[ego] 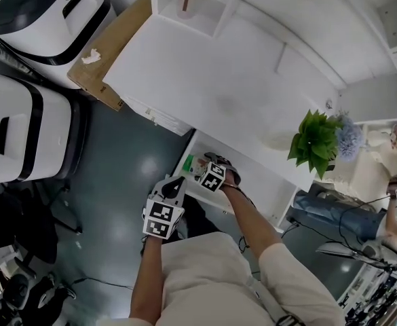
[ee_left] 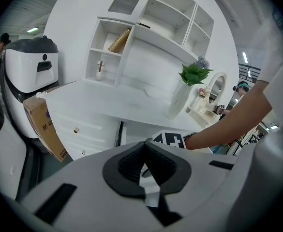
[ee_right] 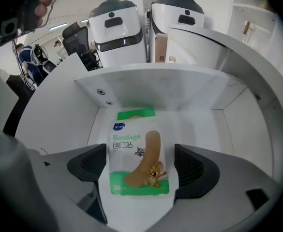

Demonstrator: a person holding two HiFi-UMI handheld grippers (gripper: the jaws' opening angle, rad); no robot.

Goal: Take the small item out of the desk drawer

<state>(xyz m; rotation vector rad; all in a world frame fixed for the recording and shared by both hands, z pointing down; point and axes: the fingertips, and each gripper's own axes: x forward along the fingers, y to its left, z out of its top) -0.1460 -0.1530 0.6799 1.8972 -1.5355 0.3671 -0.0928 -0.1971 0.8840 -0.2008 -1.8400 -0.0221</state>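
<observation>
A small white-and-green bandage box (ee_right: pixel 139 153) lies flat on the floor of the open white desk drawer (ee_right: pixel 199 122). My right gripper (ee_right: pixel 141 162) reaches into the drawer with its jaws wide open on either side of the box, and the pads (ee_right: pixel 189 164) do not press on it. In the head view the right gripper (ego: pixel 210 161) sits inside the drawer (ego: pixel 259 178) under the desk edge. My left gripper (ego: pixel 176 186) hangs in front of the drawer, above the floor. Its jaws (ee_left: pixel 143 164) are shut with nothing between them.
The white desk top (ego: pixel 205 80) extends over the drawer, with a green plant in a white vase (ego: pixel 313 141) at its right end and a shelf unit (ego: pixel 191 5) behind. A cardboard box (ego: pixel 110 53) and white machines (ego: pixel 22 124) stand to the left. Another person (ego: pixel 388 182) is at far right.
</observation>
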